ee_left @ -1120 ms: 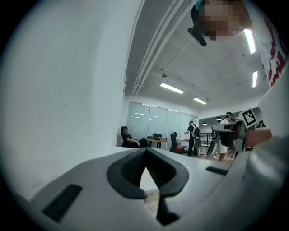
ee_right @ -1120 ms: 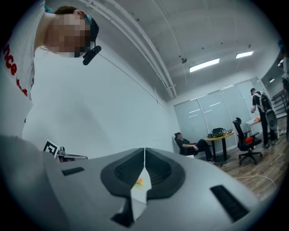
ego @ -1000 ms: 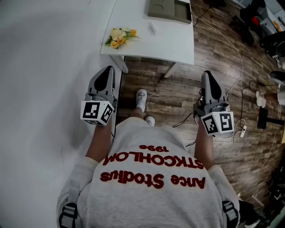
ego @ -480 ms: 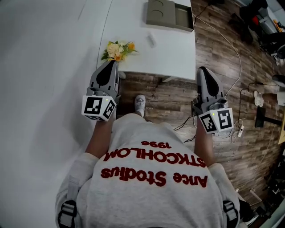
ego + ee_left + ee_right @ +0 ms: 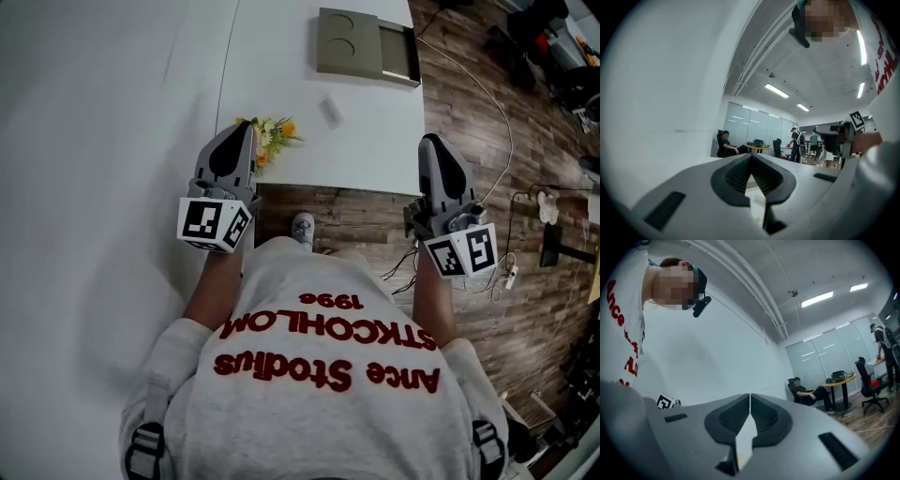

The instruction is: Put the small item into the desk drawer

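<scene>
A small white item lies on the white desk, between a bunch of yellow and white flowers and a grey-green tray further back. No drawer shows in any view. My left gripper is shut and empty, its tip over the desk's near left corner beside the flowers. My right gripper is shut and empty too, at the desk's near right corner. Both point upward: in the left gripper view the left gripper, and in the right gripper view the right gripper, have their jaws touching against wall and ceiling.
A white wall runs along the left of the desk. Right of the desk, cables and a power strip lie on the wood floor. A shoe shows under the desk edge. A seated person is far across the room.
The desk has come closer and lower in the head view. Both gripper tips, earlier over the floor short of the desk, now reach its near edge. The jaws stay shut.
</scene>
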